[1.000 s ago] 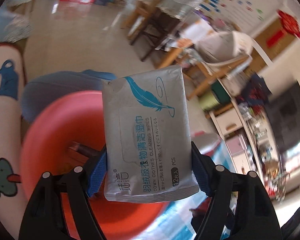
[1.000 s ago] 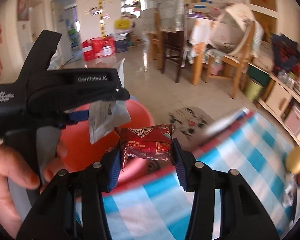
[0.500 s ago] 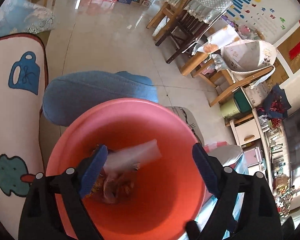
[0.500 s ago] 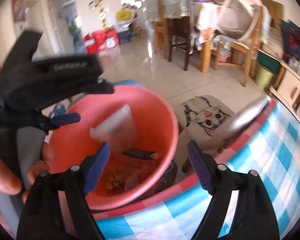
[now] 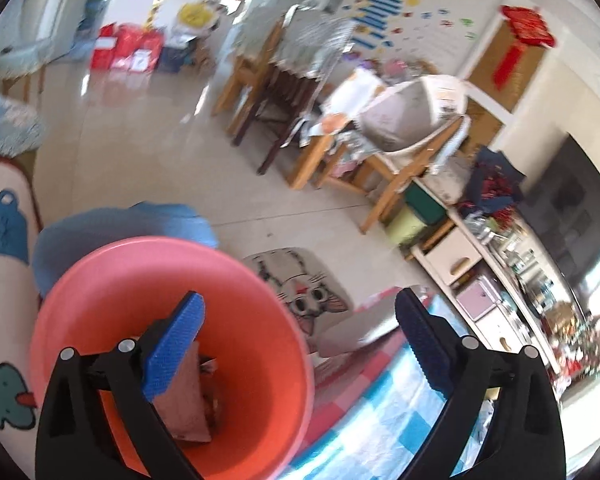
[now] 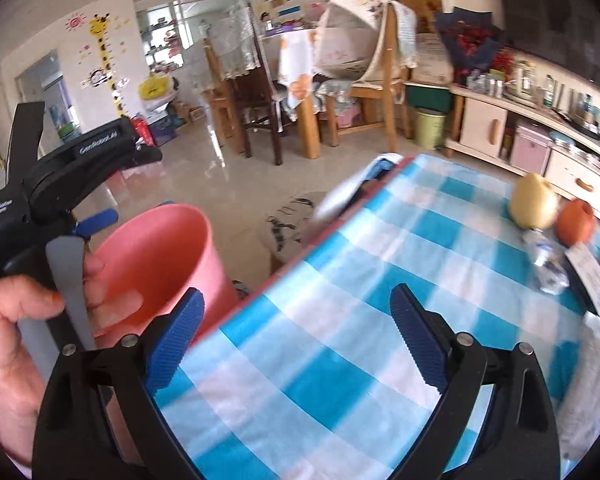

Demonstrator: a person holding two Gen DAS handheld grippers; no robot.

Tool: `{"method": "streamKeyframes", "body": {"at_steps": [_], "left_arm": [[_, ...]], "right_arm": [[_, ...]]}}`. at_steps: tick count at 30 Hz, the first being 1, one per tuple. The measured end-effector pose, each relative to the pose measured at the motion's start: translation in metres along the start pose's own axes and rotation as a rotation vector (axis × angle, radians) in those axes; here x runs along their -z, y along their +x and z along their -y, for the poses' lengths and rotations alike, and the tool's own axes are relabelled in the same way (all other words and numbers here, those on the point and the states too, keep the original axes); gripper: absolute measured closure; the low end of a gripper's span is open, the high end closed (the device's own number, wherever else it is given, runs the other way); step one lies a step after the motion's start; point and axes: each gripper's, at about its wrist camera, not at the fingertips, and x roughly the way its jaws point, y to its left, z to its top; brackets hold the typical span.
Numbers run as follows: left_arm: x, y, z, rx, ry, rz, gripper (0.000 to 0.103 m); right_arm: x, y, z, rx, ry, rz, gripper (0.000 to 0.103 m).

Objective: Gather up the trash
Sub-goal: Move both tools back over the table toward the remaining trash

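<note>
The pink bucket (image 5: 172,344) sits under the left gripper (image 5: 298,344), whose jaws are opening with nothing between them; crumpled wrappers (image 5: 192,396) lie in the bucket behind the left jaw, partly hidden by it. Such wrappers should be light, limp and slippery, best pinched across a flat edge. The right gripper (image 6: 298,340), its jaws also opening and empty, hangs over the checked desk (image 6: 340,280). Ahead to its right, small litter (image 6: 548,264) by two fruits is too blurred to identify.

Checked tablecloth (image 6: 340,320): pear (image 6: 534,202), orange fruit (image 6: 576,224), plastic bottle (image 6: 546,258) at far edge.
</note>
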Motion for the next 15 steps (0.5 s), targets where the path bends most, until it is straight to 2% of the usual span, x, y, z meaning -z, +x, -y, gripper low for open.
{"method": "streamKeyframes", "body": {"at_steps": [8, 13, 15], "left_arm": [[0.025, -0.011, 0.062, 0.104, 0.212, 0.052, 0.007], [0.039, -0.016, 0.097, 0.143, 0.341, 0.04, 0.007], [0.044, -0.017, 0.108, 0.136, 0.387, 0.028, 0.007]], "right_arm": [[0.027, -0.042, 0.031, 0.063, 0.019, 0.021, 0.008], [0.036, -0.063, 0.051, 0.108, 0.047, 0.048, 0.008], [0.038, -0.073, 0.061, 0.123, 0.062, 0.063, 0.008]]}}
